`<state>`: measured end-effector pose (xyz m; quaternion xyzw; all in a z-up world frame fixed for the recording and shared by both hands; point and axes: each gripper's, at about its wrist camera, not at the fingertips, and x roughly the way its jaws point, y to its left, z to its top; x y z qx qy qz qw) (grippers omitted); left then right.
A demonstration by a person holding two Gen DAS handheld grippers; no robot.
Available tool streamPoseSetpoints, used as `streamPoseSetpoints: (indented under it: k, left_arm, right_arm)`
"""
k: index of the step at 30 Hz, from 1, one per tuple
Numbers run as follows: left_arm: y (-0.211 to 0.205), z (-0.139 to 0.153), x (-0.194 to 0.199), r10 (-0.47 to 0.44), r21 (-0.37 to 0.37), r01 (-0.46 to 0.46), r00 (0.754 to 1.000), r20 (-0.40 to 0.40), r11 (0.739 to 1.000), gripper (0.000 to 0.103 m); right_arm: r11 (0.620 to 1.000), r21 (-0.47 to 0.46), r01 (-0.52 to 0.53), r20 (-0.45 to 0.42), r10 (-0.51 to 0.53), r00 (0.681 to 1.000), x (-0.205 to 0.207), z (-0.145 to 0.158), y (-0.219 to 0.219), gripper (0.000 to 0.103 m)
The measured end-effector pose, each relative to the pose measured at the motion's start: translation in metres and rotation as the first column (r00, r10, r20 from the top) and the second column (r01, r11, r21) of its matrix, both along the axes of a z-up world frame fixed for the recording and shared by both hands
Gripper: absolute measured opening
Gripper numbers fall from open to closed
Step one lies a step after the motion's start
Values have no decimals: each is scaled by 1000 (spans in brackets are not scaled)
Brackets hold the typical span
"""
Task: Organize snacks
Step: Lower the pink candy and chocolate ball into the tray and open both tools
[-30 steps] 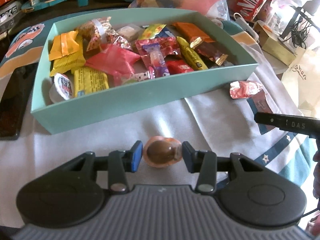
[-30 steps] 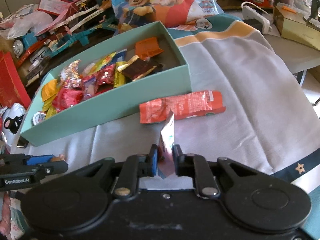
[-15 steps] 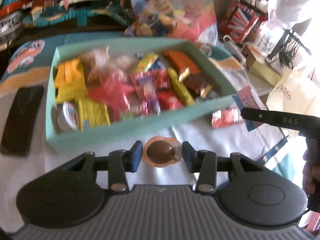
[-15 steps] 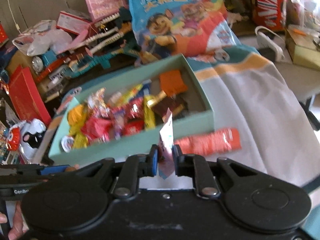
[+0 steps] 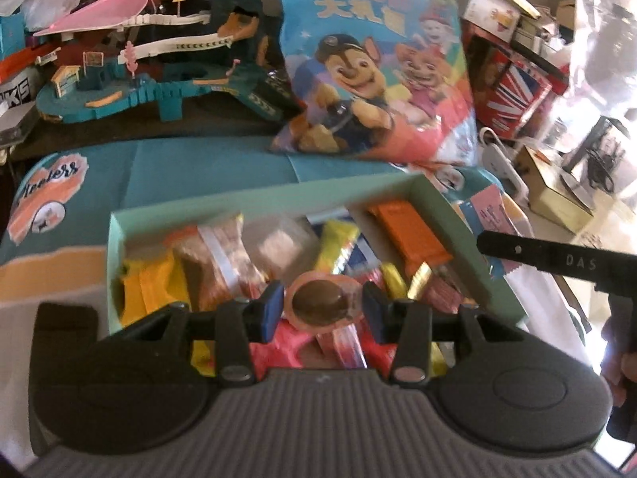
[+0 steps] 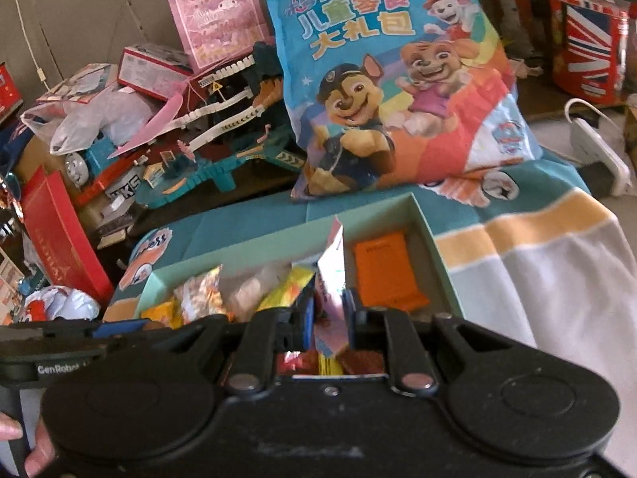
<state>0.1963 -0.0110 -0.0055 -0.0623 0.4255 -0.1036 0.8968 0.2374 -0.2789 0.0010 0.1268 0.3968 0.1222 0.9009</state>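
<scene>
In the left wrist view, you have been carrying the cup (image 5: 321,304) up off the cloth, and it is now hanging over the box (image 5: 254,203), which has slid from the top of the frame down to the centre. Your left gripper (image 5: 321,310) is clamping that round cup between its blue pads, above the red packets at the lower middle. The right gripper's finger (image 5: 537,255) is reaching in from the right edge.

In the right wrist view, your right gripper (image 6: 328,316) is pinching a thin pink sachet (image 6: 332,275) upright, nearly shut, likewise brought over the box, beside the orange packet (image 6: 384,275). You are probably about to drop both: lower each load inside the walls before opening, and aim for the bare floor at the right end.
</scene>
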Motion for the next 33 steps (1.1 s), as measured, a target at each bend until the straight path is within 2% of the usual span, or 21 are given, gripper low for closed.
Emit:
streamPoseSetpoints:
  k: [10, 20, 21, 22, 23, 24, 25, 26, 27, 28, 33]
  left_arm:
    - [11, -8, 54, 44, 15, -44, 999, -8, 999, 42]
    - [17, -12, 80, 66, 40, -66, 998, -3, 997, 43]
    - [16, -12, 82, 71, 46, -71, 997, 0, 996, 44]
    - [17, -12, 83, 82, 53, -82, 997, 4, 995, 46]
    - [17, -11, 84, 98, 60, -99, 995, 11, 993, 61]
    - [18, -11, 84, 115, 63, -115, 993, 11, 991, 71]
    - [19, -11, 83, 130, 64, -131, 991, 17, 989, 89]
    - [20, -11, 81, 146, 69, -147, 989, 25, 987, 98]
    - [20, -10, 79, 157, 75, -159, 987, 33, 984, 99]
    - [19, -9, 77, 158, 77, -160, 987, 35, 984, 99]
    - [14, -6, 63, 158, 83, -159, 987, 20, 984, 103]
  right_arm:
    - [999, -40, -32, -7, 32, 999, 56, -18, 20, 16]
    - [998, -53, -42, -14, 42, 999, 75, -29, 27, 18]
    - [998, -52, -45, -15, 44, 999, 76, -29, 28, 21]
    - [998, -54, -39, -11, 38, 999, 77, -28, 28, 33]
    - [998, -52, -32, -5, 31, 999, 78, -28, 27, 42]
    - [999, -45, -22, 1, 22, 1000, 78, -26, 26, 63]
    - [999, -36, -14, 6, 14, 1000, 77, -25, 25, 84]
    - [1000, -30, -3, 14, 4, 1000, 76, -24, 23, 92]
    - [1000, -29, 7, 31, -6, 999, 73, -21, 22, 100]
    - [999, -33, 14, 41, -13, 999, 70, -19, 21, 103]
    - [999, -24, 30, 24, -29, 999, 61, -11, 10, 103]
